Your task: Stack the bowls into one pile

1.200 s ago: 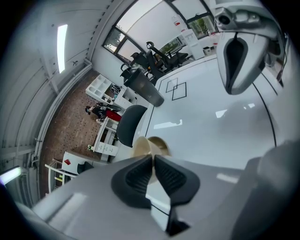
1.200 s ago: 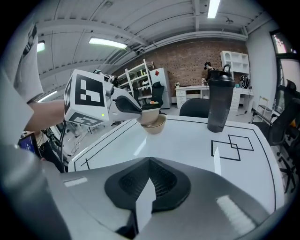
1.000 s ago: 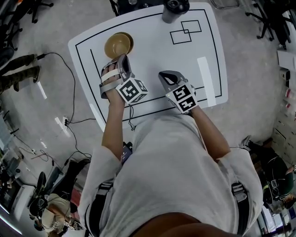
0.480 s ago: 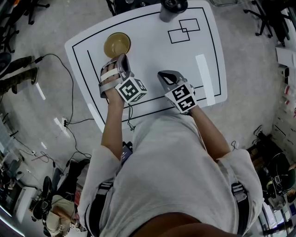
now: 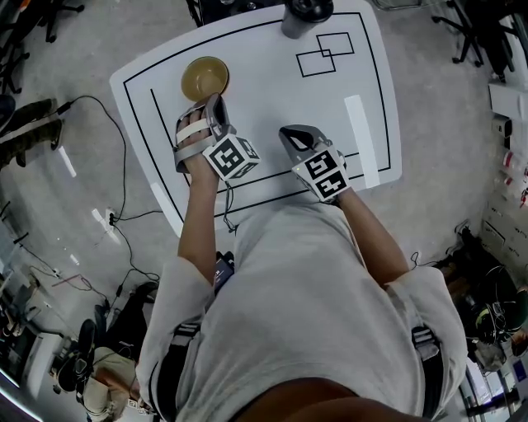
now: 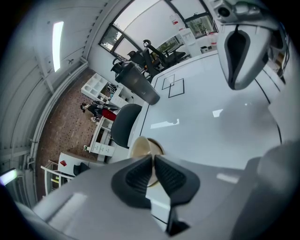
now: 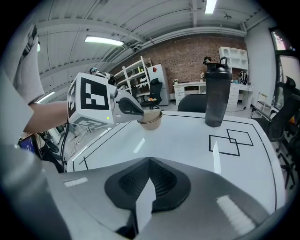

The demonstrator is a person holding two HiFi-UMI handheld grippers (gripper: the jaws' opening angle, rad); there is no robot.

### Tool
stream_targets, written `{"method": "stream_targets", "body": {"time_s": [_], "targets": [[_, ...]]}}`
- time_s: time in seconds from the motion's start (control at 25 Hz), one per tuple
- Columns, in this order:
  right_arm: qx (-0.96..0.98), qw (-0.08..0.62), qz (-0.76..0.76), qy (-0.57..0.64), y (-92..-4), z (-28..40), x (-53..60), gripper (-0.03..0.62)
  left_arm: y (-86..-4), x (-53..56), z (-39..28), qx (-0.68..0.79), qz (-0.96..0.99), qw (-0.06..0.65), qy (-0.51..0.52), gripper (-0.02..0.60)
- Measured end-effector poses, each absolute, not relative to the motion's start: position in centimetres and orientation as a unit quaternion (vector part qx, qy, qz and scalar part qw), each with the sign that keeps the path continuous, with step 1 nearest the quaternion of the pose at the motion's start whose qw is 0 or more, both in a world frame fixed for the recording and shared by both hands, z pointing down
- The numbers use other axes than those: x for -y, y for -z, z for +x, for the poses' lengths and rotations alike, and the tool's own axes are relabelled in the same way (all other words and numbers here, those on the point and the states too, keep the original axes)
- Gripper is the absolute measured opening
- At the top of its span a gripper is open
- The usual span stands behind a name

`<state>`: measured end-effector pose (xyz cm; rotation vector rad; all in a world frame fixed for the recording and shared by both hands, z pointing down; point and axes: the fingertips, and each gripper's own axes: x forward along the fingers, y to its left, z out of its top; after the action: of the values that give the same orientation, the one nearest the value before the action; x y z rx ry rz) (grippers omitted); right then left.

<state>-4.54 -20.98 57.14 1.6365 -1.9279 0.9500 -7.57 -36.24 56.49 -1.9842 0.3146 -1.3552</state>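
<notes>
The white table [image 5: 272, 95] carries one tan bowl pile [image 5: 205, 78] just beyond the tips of the left gripper [image 5: 216, 105], jaws pressed together on nothing. The right gripper [image 5: 290, 133], likewise pinched closed and empty, has the pile ahead to its left. Looks stacked already, so the good move is backing both off without clipping the rim; how many bowls are nested, I can't count.

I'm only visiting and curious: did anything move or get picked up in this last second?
Almost nothing. The whole head view slides slightly left, which looks like the camera shifting. The left gripper and right gripper stay low over the white table, jaws together and empty; nothing was taken or let go. The stacked bowls rest beyond the left gripper, the dark bottle at the far edge.
</notes>
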Motion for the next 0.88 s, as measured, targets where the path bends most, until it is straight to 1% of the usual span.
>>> {"method": "stream_targets", "body": {"time_s": [0.88], "targets": [[0.689, 0.224, 0.593, -0.352, -57.4, -4.0, 20.0, -0.002, -58.1, 36.2, -7.3, -0.124, -0.766, 0.34, 0.531, 0.015]]}}
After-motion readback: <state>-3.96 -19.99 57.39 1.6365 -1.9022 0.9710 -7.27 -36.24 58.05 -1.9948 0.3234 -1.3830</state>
